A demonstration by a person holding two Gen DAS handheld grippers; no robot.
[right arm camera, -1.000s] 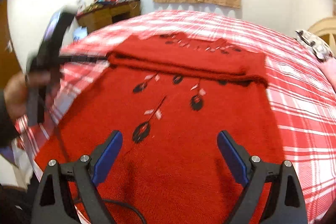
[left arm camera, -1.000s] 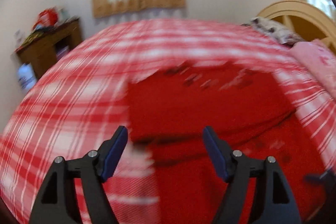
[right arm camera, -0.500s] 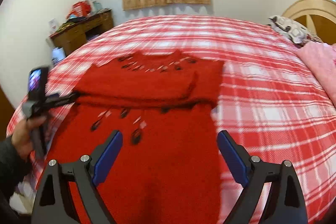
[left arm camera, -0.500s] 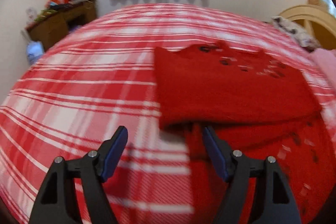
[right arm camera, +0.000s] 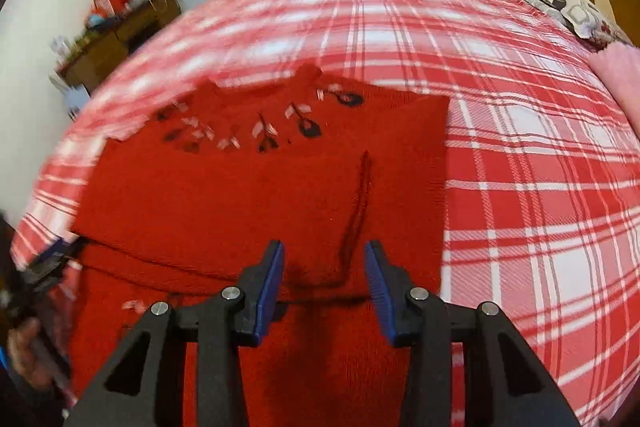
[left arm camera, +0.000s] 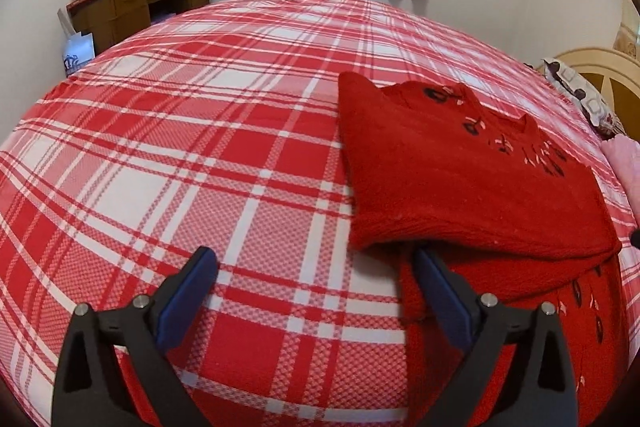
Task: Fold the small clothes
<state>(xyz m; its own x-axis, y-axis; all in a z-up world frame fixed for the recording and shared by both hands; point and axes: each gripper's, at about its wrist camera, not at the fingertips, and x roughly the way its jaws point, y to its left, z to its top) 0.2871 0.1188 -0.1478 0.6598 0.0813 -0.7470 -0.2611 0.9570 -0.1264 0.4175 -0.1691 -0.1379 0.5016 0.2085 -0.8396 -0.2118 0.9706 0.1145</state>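
Note:
A red knitted sweater [left arm camera: 460, 187] with dark flower embroidery lies on the plaid bed, its upper part folded over the lower part. My left gripper [left arm camera: 316, 279] is open and empty, low over the bedspread at the sweater's left edge. Its right finger [left arm camera: 440, 291] is by the folded edge. In the right wrist view the sweater [right arm camera: 248, 195] fills the middle. My right gripper [right arm camera: 324, 275] is partly closed, with a clear gap, just over the folded edge. It holds nothing.
The red and white plaid bedspread [left arm camera: 180, 147] covers the whole bed. A wooden desk [left arm camera: 132, 3] with clutter stands at the far left wall. A patterned pillow [left arm camera: 580, 95], a pink cloth [right arm camera: 616, 75] and the headboard [left arm camera: 600, 67] are at the right.
My left gripper moved left off the sweater to its left edge. My right gripper moved forward over the sweater and narrowed its jaws.

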